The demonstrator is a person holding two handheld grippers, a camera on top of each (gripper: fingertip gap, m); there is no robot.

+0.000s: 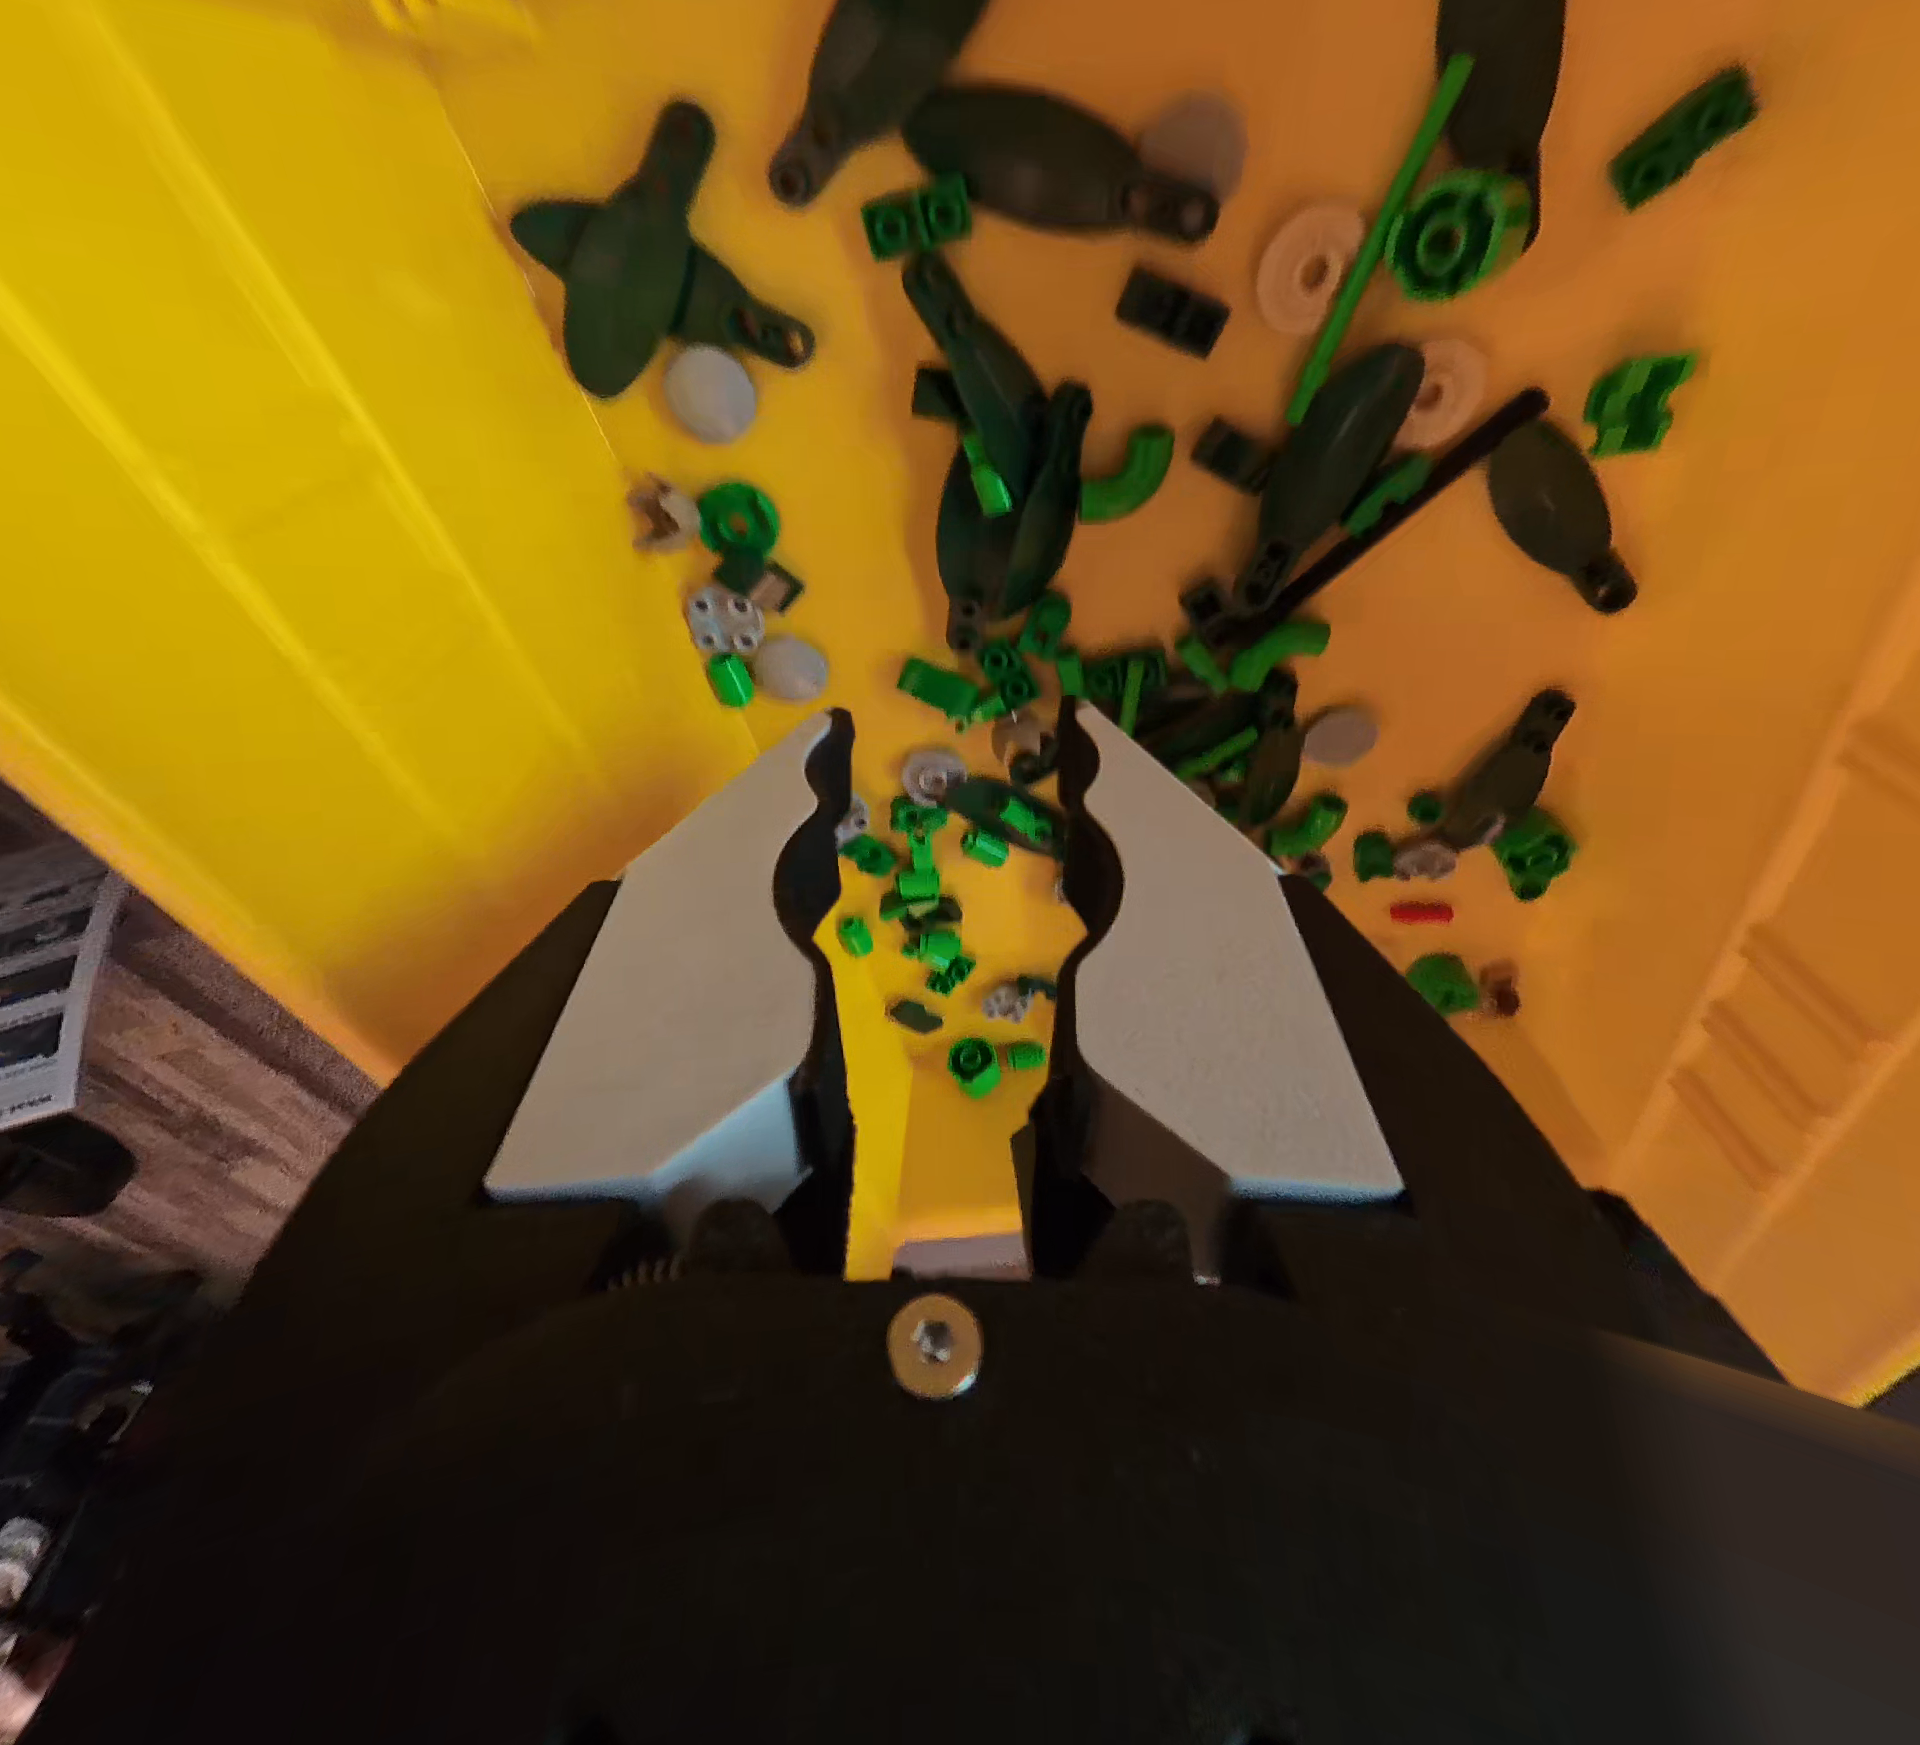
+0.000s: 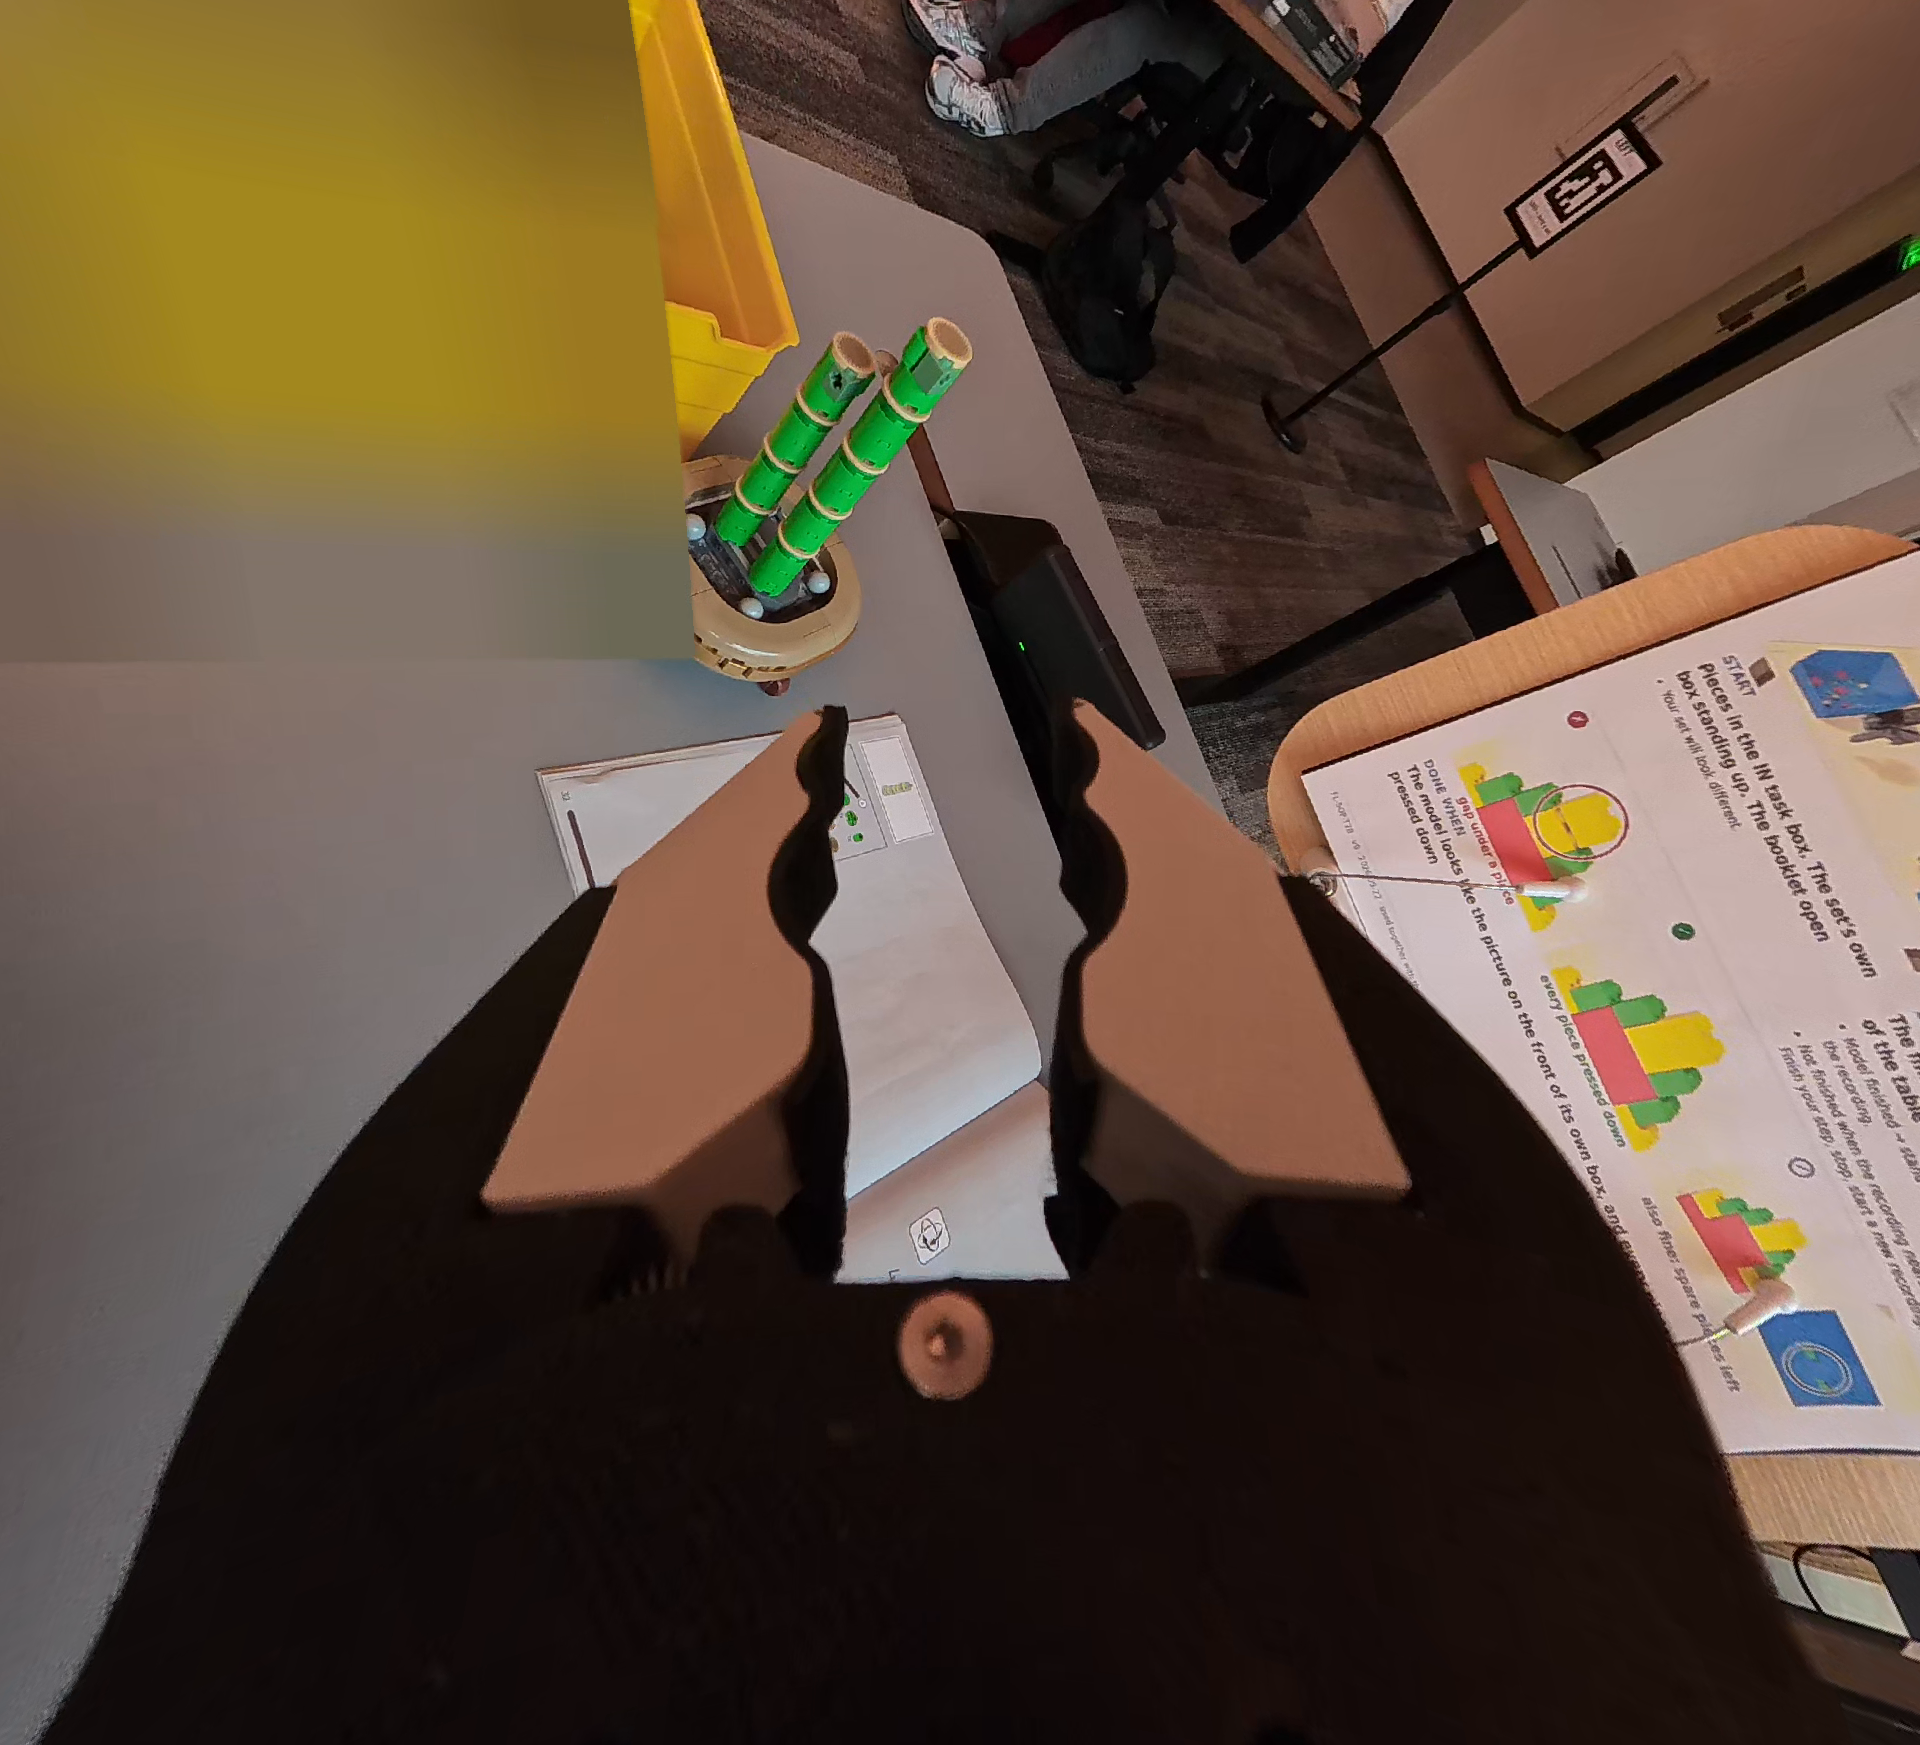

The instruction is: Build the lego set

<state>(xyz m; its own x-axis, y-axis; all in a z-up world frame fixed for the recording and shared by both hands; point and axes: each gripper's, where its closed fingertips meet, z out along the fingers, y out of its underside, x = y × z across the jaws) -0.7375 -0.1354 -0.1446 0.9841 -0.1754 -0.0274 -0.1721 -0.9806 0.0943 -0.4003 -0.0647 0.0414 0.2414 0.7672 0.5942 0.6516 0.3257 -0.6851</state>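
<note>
Below, loose green pieces (image 1: 920, 906) lie between the spread, empty left gripper (image 1: 951, 721) fingers.

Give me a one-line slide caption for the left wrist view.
Open left gripper poised over a yellow bin scattered with loose green, dark green and grey lego pieces.

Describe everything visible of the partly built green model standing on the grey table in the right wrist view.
The partly built model has two bright green stalks, each a stack of short cylindrical segments ringed by thin tan bands and capped with a tan disc. Both stalks lean toward upper right in the picture, side by side. They rise from a round tan base holding pale blue-grey balls. It looks like glossy plastic. It stands on the grey table just in front of the yellow bin; neither gripper touches it.
</note>
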